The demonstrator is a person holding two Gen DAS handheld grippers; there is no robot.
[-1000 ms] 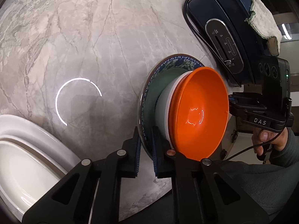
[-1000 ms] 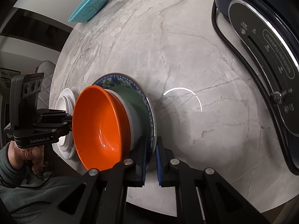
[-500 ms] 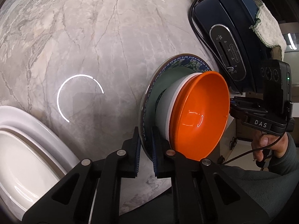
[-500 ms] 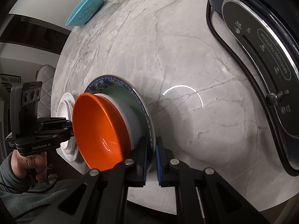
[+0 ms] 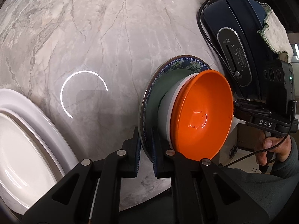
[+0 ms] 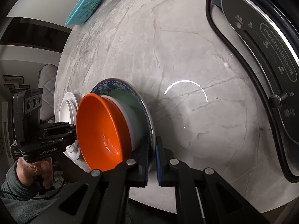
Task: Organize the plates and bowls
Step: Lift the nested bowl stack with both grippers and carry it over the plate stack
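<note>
One stack is held up over the marble table (image 5: 104, 37): one blue-patterned plate (image 5: 179, 60), one green plate (image 5: 168, 82) on it, one white bowl (image 5: 165, 110) on that, and one orange bowl (image 5: 201, 115) nested on top, four pieces in all. The left gripper (image 5: 145, 154) is clenched on the patterned plate's rim, one pad on each face. The right gripper (image 6: 152, 161) grasps the same plate on the opposite rim in the same way, so two grippers carry the one stack between them.

The left wrist view alone shows, left of the stack, two white oval dishes (image 5: 24, 130), one nested inside the other, lying on the table. Right of the stack it shows the whole dark blue appliance (image 5: 235, 37) with its black cord (image 5: 202, 28) and a pale cloth (image 5: 276, 35) draped on its far side, plus the person's right hand (image 5: 271, 149) under the other gripper.

The right wrist view alone shows one teal colander (image 6: 85, 11) at the table's far edge, well apart from the stack, a white quilted chair (image 6: 47, 78) beyond the table, and the person's left hand (image 6: 35, 169). There the white dishes (image 6: 68, 104) appear only as a sliver behind the stack, and the appliance (image 6: 261, 59) is seen close, its control panel lettered.
</note>
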